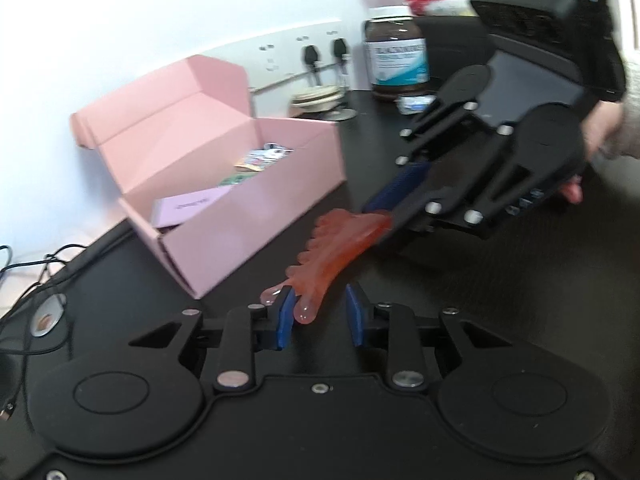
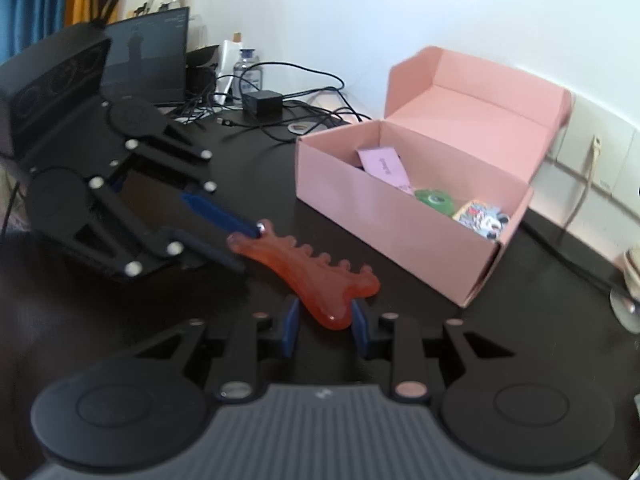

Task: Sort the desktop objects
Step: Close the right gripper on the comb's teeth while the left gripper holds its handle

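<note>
Nearest us in the left wrist view, our left gripper (image 1: pixel 320 312) has its blue pads around the forked end of the orange comb-shaped massage tool (image 1: pixel 332 252). One pad (image 1: pixel 285 316) touches a prong; the other pad stands clear, so we cannot tell whether the grip is firm. The tool spans the gap between both grippers, above the black desk (image 1: pixel 120 280).

At its far end, our right gripper (image 1: pixel 378 204) is clamped on the tool's handle. In the right wrist view the same right gripper (image 2: pixel 326 322) has both pads pressed against that broad end of the tool (image 2: pixel 308 276), and the left gripper (image 2: pixel 244 240) meets the other tip.

Just beside the tool sits the open pink cardboard box (image 1: pixel 224 236), lid standing up at the back. Inside we see a pale pink card (image 2: pixel 386 168), a green round item (image 2: pixel 434 200) and a printed cartoon packet (image 2: pixel 484 216).

Farther back: a brown supplement bottle (image 1: pixel 396 56), wall sockets (image 1: pixel 316 54), a laptop screen (image 2: pixel 148 56), a black power adapter (image 2: pixel 262 102) and tangled cables (image 2: pixel 304 92).
</note>
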`<state>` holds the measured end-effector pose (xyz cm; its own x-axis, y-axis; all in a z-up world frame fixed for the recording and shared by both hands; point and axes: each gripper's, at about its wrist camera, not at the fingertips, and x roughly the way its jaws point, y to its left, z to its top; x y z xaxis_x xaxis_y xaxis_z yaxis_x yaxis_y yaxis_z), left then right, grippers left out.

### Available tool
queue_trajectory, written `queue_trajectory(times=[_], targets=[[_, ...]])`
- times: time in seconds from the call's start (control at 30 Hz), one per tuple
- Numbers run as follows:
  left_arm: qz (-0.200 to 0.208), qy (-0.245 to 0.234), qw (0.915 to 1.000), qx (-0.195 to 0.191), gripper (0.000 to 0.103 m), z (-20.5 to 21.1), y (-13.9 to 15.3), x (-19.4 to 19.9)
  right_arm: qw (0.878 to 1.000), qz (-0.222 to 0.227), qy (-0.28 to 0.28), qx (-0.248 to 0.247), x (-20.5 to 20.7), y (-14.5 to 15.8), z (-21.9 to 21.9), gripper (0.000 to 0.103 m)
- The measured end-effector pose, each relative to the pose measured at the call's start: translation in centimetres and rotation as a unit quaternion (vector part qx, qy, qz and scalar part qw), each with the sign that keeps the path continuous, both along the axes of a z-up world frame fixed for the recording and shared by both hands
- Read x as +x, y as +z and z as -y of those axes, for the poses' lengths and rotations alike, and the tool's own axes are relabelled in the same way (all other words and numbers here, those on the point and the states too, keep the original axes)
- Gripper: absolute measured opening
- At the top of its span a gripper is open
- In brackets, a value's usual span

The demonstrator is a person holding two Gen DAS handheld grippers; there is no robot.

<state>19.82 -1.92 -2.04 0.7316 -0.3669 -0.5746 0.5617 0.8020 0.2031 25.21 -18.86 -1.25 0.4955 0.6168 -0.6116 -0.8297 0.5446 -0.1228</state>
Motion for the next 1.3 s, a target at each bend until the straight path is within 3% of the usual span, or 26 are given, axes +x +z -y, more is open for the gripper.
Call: queue_trajectory(times=[0.07, 0.17, 0.4, 0.77, 1.07, 1.3], targets=[[0.006, -0.001, 1.0, 0.004, 0.016, 0.1, -0.1, 0.0, 1.0, 0.001, 0.0, 0.002, 0.0, -0.1, 0.1, 0.028], [0.012, -0.007, 0.9998, 0.011, 0.014, 0.4, -0.1, -0.1, 1.0, -0.008, -0.01, 0.01, 0.7, -0.1, 0.5, 0.028], [0.012, -0.011, 0.9998, 0.011, 0.012, 0.2, 0.0, 0.1, 1.0, -0.009, -0.004, 0.01, 1.9, -0.1, 0.5, 0.028], [0.045, -0.022, 0.9977, 0.047, 0.011, 1.1, 0.1, -1.0, 1.0, 0.016, 0.004, 0.026, 1.3, 0.3, 0.7, 0.028], [0.036, -0.011, 0.999, 0.023, 0.011, 1.3, 0.5, -1.3, 0.999, 0.025, -0.005, 0.034, -0.1, 2.3, 1.0, 0.025], [0.036, -0.006, 0.999, 0.027, 0.011, 1.4, 0.5, -1.5, 0.997, 0.0, -0.016, 0.071, -0.1, 2.7, 1.5, 0.025]])
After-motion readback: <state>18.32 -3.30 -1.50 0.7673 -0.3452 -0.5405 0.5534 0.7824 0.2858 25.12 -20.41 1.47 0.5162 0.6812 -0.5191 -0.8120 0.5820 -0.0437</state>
